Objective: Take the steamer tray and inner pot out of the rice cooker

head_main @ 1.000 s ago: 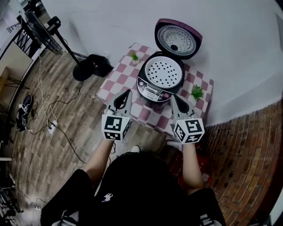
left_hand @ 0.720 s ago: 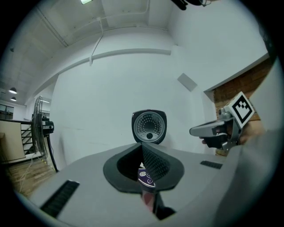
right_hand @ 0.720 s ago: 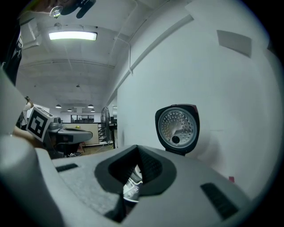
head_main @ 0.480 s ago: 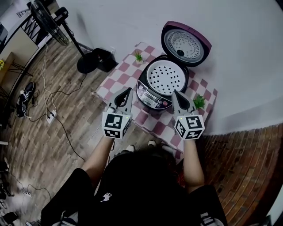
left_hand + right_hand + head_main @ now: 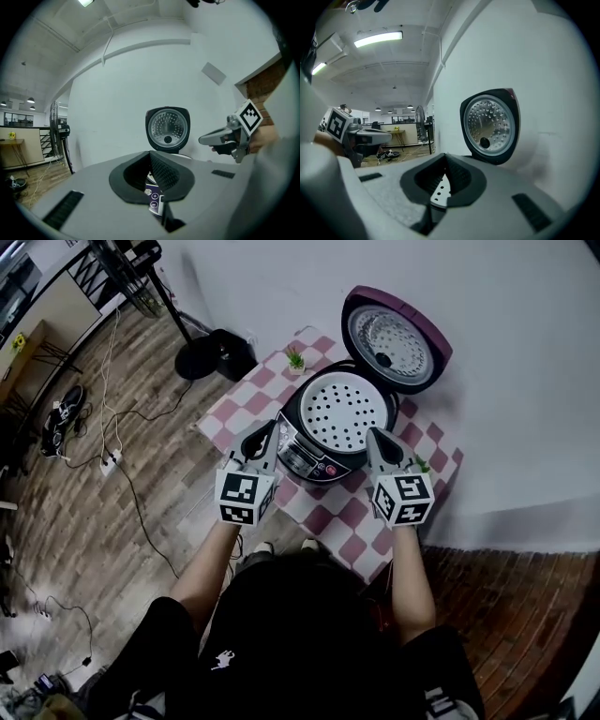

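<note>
A dark purple rice cooker (image 5: 323, 442) stands on the checked table with its lid (image 5: 396, 337) swung up. The white perforated steamer tray (image 5: 347, 412) sits in its mouth and hides the inner pot. My left gripper (image 5: 271, 427) is shut and empty, its tips at the cooker's front left beside the control panel (image 5: 155, 197). My right gripper (image 5: 373, 434) is also shut and empty, at the cooker's front right rim. In the right gripper view the tray (image 5: 439, 192) shows just past the closed jaws, with the lid (image 5: 490, 124) behind. Neither gripper touches the tray.
The pink-and-white checked table (image 5: 251, 401) stands against a white wall. A small potted plant (image 5: 296, 359) is at its far left corner, another (image 5: 424, 464) behind my right gripper. A fan's black base (image 5: 214, 354) and loose cables (image 5: 111, 461) lie on the wooden floor to the left.
Both grippers have moved forward and slightly down, from the table's near edge to either side of the cooker's front. Their jaws stayed shut.
</note>
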